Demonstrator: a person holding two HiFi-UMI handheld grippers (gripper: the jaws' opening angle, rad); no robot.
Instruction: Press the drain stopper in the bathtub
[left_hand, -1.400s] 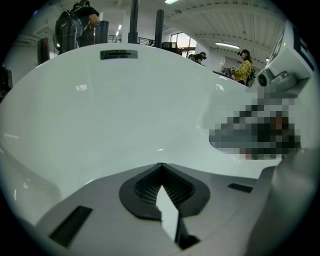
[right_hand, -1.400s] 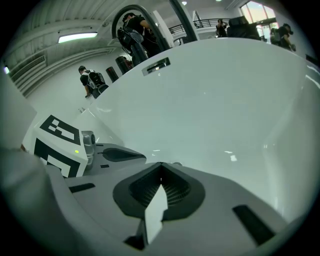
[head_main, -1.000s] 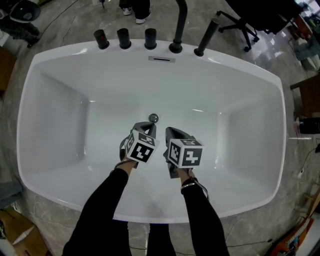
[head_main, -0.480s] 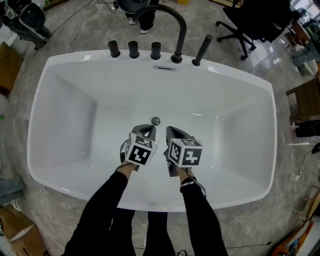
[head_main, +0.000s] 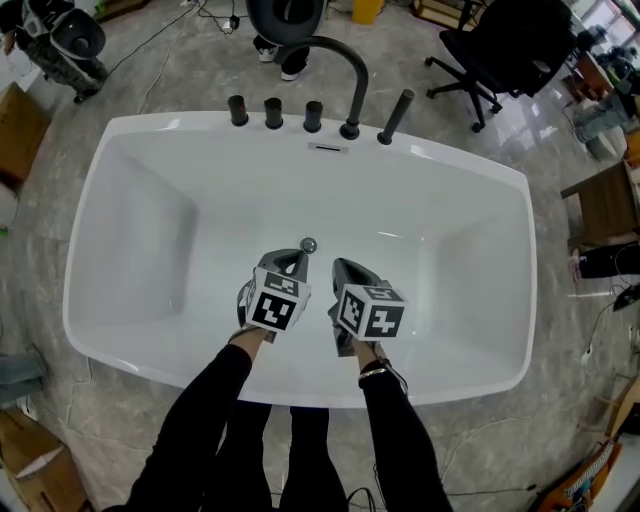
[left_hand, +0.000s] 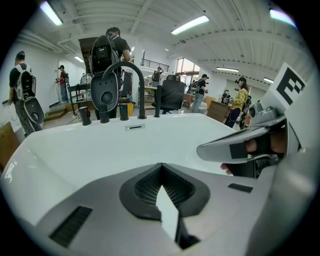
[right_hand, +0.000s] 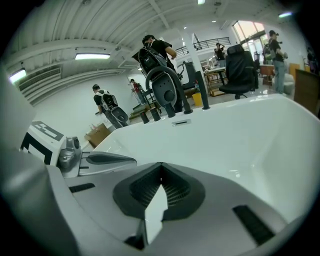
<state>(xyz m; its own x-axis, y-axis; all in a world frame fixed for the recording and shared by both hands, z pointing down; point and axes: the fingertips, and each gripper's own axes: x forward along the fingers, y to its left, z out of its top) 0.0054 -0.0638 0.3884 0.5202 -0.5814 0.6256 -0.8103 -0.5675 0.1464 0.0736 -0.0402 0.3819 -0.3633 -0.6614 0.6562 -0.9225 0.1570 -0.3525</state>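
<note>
Grey stone floor surrounds the white bathtub (head_main: 130, 200), with a black arched faucet (head_main: 345, 65) and a row of black knobs (head_main: 272, 112) on its far rim. The round metal drain stopper (head_main: 308, 245) sits at the middle of the tub's bottom. The left tongs (head_main: 296, 260) hover just on its near side, the tips close to it, clenched together with nothing between them. The right tongs (head_main: 345, 270) hang just to the right, likewise clenched and empty, a little apart from the stopper.
</note>
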